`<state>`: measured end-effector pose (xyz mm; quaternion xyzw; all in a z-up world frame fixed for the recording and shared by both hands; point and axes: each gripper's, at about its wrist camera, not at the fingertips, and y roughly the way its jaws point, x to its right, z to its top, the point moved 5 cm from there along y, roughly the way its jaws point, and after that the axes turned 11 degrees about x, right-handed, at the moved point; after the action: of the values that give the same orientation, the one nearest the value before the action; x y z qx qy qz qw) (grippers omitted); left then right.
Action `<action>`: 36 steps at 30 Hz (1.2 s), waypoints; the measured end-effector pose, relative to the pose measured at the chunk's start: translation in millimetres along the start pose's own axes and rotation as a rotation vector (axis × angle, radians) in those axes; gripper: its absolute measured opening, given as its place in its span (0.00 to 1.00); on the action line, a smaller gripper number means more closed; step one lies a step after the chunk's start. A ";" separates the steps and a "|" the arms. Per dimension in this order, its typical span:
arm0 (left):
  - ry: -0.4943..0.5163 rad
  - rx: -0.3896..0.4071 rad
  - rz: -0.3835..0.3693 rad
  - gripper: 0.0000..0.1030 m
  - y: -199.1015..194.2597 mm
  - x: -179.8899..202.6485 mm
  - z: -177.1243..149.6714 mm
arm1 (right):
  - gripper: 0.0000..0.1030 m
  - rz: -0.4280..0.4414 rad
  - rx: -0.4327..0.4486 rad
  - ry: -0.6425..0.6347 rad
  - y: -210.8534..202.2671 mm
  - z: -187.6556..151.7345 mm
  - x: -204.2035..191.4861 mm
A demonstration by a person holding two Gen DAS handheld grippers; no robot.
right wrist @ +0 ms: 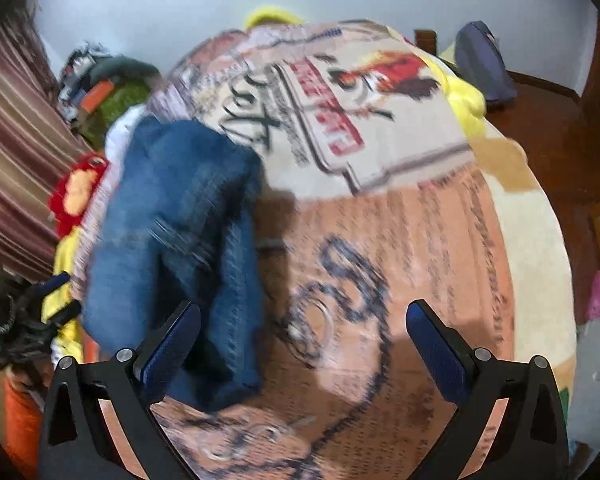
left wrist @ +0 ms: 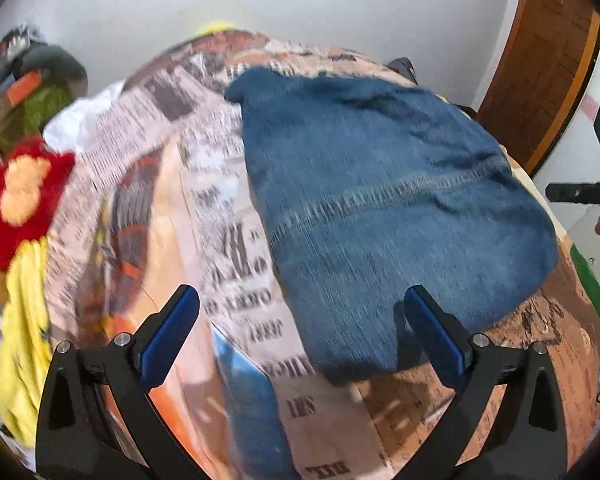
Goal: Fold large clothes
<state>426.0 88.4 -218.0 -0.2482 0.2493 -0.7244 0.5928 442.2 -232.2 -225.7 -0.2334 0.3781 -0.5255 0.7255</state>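
Note:
Folded blue jeans (left wrist: pixel 388 208) lie on a bed covered with a newspaper-print blanket (left wrist: pixel 204 216). In the right wrist view the jeans (right wrist: pixel 172 248) lie to the left, on the blanket (right wrist: pixel 420 264). My left gripper (left wrist: pixel 300 320) is open and empty, above the near edge of the jeans. My right gripper (right wrist: pixel 302 332) is open and empty, just right of the jeans' near end, with its left finger (right wrist: pixel 168 352) over the denim. Both views are motion blurred.
A red and yellow plush toy (left wrist: pixel 20 200) and cluttered shelves (left wrist: pixel 28 80) are at the left. A wooden door (left wrist: pixel 540 64) stands at the right. A yellow cloth (right wrist: pixel 460 92) and a dark bag (right wrist: pixel 484 60) lie beyond the bed.

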 end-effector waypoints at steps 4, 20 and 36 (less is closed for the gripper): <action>0.019 0.034 0.011 1.00 4.4 -4.8 24.4 | 0.99 0.042 0.030 -0.005 7.6 22.2 -22.3; 0.094 -0.028 -0.019 1.00 113.6 -3.2 65.7 | 1.00 0.013 -0.057 -0.304 113.9 53.0 -79.8; -0.032 0.036 0.122 1.00 129.7 -47.4 107.4 | 1.00 -0.017 0.013 -0.192 122.7 96.6 -61.8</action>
<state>599.9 105.3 -225.2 -0.2333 0.2413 -0.6872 0.6443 580.8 -138.3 -238.9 -0.2810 0.3014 -0.5094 0.7555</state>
